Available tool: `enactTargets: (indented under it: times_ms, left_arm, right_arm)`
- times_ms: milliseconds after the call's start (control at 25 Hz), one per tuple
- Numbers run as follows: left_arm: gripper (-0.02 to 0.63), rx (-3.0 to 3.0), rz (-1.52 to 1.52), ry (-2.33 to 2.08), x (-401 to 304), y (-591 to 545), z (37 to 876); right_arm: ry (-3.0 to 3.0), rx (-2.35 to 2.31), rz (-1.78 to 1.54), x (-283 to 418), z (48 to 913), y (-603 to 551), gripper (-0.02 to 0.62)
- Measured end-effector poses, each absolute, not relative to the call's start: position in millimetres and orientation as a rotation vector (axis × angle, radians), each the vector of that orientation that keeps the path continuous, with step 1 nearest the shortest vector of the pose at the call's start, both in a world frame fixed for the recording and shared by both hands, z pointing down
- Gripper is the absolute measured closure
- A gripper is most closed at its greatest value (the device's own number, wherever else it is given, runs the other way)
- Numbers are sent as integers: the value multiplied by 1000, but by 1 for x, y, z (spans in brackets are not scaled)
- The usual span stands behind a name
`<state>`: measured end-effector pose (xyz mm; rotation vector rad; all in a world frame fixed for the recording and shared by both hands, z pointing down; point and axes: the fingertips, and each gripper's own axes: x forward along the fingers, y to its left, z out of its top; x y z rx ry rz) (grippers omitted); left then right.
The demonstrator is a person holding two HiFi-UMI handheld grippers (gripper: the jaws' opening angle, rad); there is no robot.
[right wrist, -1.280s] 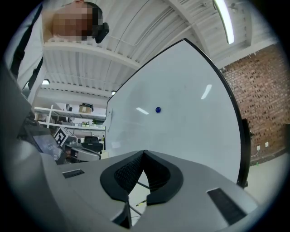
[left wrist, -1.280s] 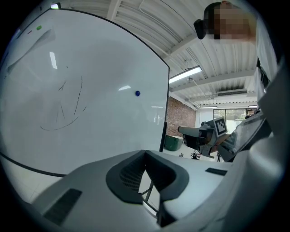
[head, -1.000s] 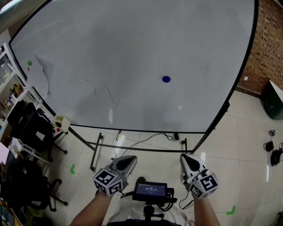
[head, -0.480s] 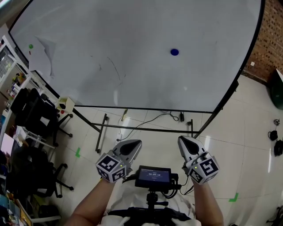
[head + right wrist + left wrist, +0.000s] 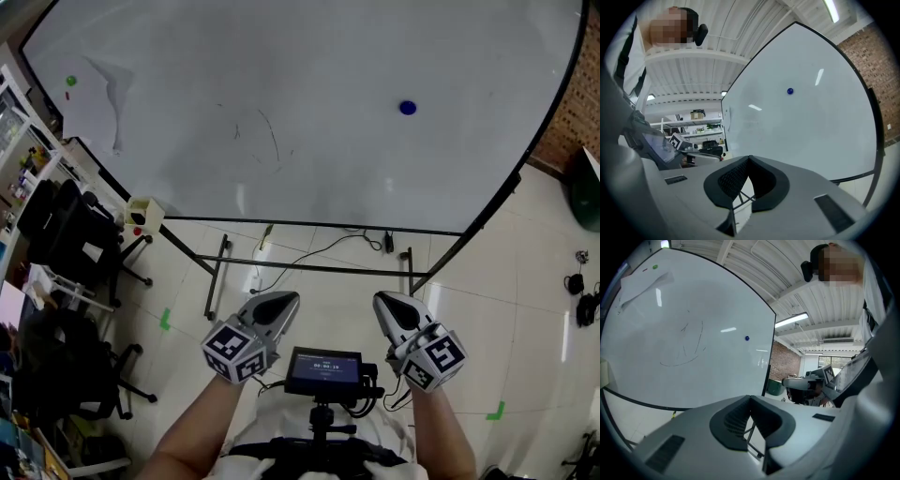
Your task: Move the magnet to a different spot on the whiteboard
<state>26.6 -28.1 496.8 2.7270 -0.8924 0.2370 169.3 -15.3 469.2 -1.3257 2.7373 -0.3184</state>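
Observation:
A small round blue magnet (image 5: 407, 108) sticks to the large whiteboard (image 5: 309, 66), right of its middle; it also shows as a blue dot, the magnet (image 5: 747, 338) in the left gripper view and the magnet (image 5: 790, 91) in the right gripper view. Both grippers are held low near my body, well short of the board. My left gripper (image 5: 278, 304) is shut with nothing in it. My right gripper (image 5: 388, 307) is shut and empty too, its tips meeting.
The whiteboard stands on a black metal frame (image 5: 309, 267) on a tiled floor, with a cable (image 5: 319, 251) under it. A paper sheet (image 5: 94, 89) and a green magnet (image 5: 70, 82) sit at the board's left. Black chairs (image 5: 61, 244) stand at the left. A brick wall (image 5: 572, 103) is at the right.
The view has shifted: the board and blue magnet moved up and to the right in the picture. Both grippers rose slightly and stayed shut.

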Motion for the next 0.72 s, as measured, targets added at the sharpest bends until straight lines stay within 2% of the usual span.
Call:
enactTargets:
  times_ms: [720]
  left_arm:
    - [584,2756,229,-747,-56,-41,500]
  right_arm:
    - [2747,-1404,-361,77,473,-14,563]
